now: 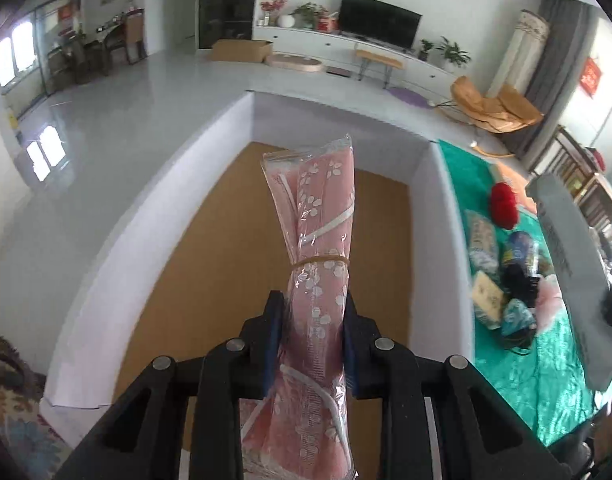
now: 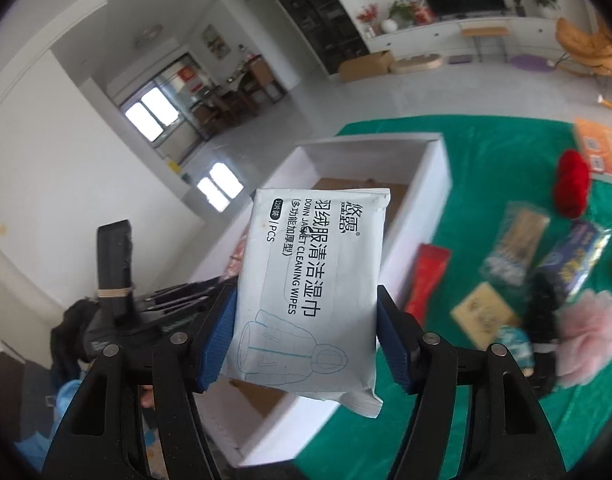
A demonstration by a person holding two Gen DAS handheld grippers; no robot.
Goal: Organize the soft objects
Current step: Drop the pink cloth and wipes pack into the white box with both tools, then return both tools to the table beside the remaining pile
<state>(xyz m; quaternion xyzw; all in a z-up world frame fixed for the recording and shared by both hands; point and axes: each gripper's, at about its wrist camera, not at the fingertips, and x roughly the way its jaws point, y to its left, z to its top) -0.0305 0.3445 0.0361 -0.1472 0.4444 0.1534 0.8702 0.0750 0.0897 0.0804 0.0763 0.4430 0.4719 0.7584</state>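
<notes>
Left wrist — pink bundle (image 1: 314, 280) pinched between left gripper (image 1: 314, 344) pads.

Bright window daylight glares off the floor (image 1: 117, 128); fisheye edges darken, right side blurs.

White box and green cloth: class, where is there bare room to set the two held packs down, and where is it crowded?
Free: the white box's brown floor, bordered by its white walls. Crowded: the green cloth right of the box, where packets cluster.
</notes>
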